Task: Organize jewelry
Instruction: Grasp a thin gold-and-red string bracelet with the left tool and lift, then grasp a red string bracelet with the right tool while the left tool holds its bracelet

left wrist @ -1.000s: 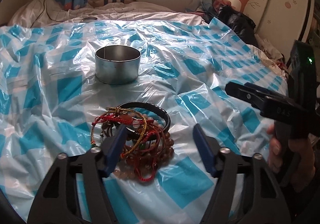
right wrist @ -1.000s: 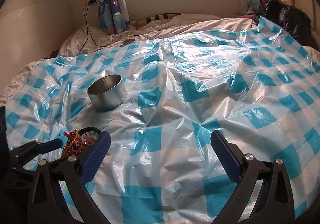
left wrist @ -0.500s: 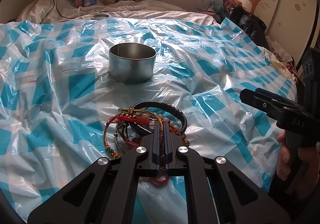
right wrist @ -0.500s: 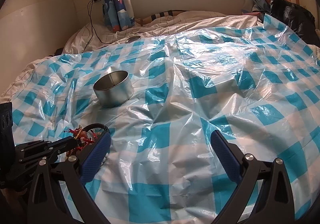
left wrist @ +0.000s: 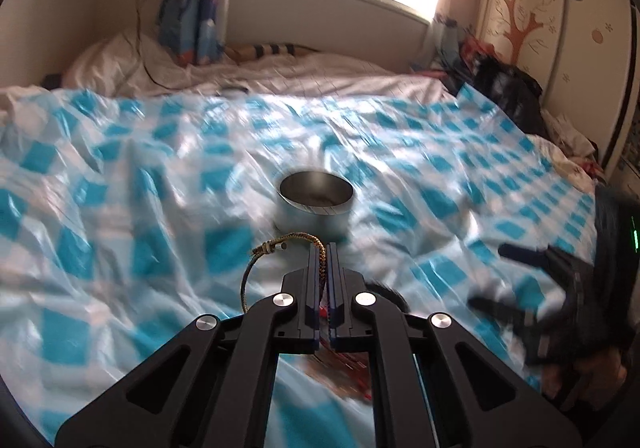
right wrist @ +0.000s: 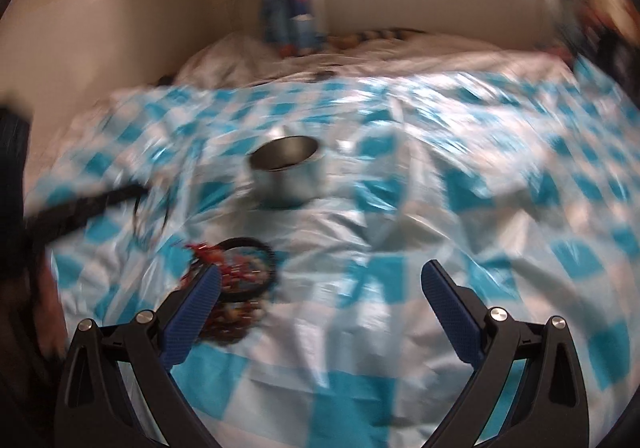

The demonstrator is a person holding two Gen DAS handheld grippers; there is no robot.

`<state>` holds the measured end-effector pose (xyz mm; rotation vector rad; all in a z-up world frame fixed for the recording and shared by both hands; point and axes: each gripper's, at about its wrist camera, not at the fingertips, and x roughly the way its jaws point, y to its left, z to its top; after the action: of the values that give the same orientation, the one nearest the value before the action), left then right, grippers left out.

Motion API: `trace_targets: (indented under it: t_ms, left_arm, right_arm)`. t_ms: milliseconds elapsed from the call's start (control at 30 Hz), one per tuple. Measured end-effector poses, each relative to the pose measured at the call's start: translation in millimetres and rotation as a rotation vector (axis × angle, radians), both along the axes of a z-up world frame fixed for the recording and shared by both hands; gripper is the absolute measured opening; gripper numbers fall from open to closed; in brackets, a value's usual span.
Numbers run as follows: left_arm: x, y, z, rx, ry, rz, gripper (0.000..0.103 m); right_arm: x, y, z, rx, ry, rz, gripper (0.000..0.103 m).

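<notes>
1. Left wrist view: the left gripper (left wrist: 325, 248) is being shown with its jaws pressed together, and a braided cord bracelet (left wrist: 280, 248) is being pinched between the pads near one end.
2. From the pinch, the cord is being seen arching out toward 9 o'clock and then drooping toward 7 o'clock, with a small metal clasp (left wrist: 276, 247) at the top of the arch.
3. A metal tin (left wrist: 316, 204) is being seen at 12 o'clock from the jaw tips, on the blue-checked plastic sheet (left wrist: 120, 208); it is being judged the likely place for sorted pieces.
4. The bracelet is being judged light and limp: it is sagging under its own weight, so swinging and snagging are to be expected. A pinch on the cord itself, as here, is being judged safer than one on the smooth clasp.
5. Right wrist view: the right gripper (right wrist: 320, 284) is being held spread wide with nothing between its pads.
6. The remaining jewelry pile (right wrist: 236, 276) is being seen at 9 o'clock from the right gripper's gap, touching or just behind its left pad; blur is preventing a firmer reading.
7. Within the pile, a black bangle (right wrist: 256, 264) is being judged stiff and best taken across its rim, while the red cords and beads are looking tangled and likely to drag neighbours along.
</notes>
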<state>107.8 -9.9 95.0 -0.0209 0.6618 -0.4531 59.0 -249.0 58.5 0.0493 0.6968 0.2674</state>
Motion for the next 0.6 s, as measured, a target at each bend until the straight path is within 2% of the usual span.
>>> trace_targets:
  t_ms: [167, 200, 233, 333, 600]
  left_arm:
    - [8.7, 22.2, 2.8, -0.053, 0.001, 0.044, 0.002]
    - [9.4, 23.0, 2.3, -0.055, 0.004, 0.045, 0.002]
    - [8.9, 23.8, 2.7, -0.057, 0.003, 0.043, 0.003]
    - [6.7, 25.9, 4.7, -0.061, -0.009, 0.042, 0.003]
    - [8.7, 29.6, 2.3, -0.086, 0.003, 0.038, 0.003]
  right_arm:
    - [12.9, 46.6, -1.6, -0.057, -0.025, 0.207, 0.095]
    - [17.2, 51.0, -3.2, -0.064, -0.02, 0.229, 0.088]
    - [24.9, 59.5, -6.0, -0.079, -0.007, 0.263, 0.073]
    - [42.8, 72.7, -15.4, -0.104, 0.031, 0.312, 0.05]
    - [64.1, 90.8, -31.1, -0.109, 0.093, 0.411, 0.05]
